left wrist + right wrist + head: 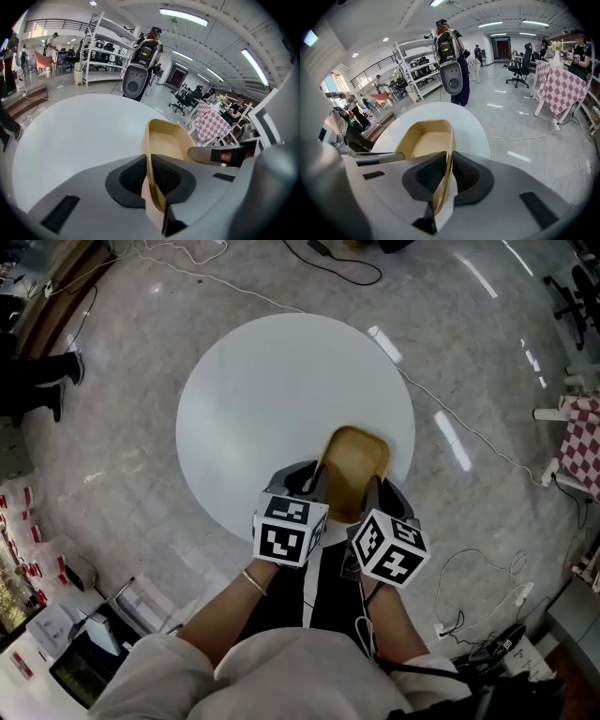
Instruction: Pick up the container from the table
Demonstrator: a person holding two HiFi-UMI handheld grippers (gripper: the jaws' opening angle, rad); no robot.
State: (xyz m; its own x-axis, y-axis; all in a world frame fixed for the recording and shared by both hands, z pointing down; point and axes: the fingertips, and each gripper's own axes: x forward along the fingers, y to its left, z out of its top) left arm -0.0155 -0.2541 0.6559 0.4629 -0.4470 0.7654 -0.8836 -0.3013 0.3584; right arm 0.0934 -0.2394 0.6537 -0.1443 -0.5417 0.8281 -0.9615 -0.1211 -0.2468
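Open tabletop point(253, 399) left of and beyond the container point(354, 465)

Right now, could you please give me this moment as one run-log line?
phase: grasp | left gripper: jaws shut on container left wall | right gripper: jaws shut on right wall | container: at table near edge

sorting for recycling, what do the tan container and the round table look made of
The tan rectangular container looks like thin moulded pulp or paperboard: matte, thin wall, rolled rim; plastic can't be ruled out. The round white table looks like laminate or painted board: smooth, even, satin, no grain.
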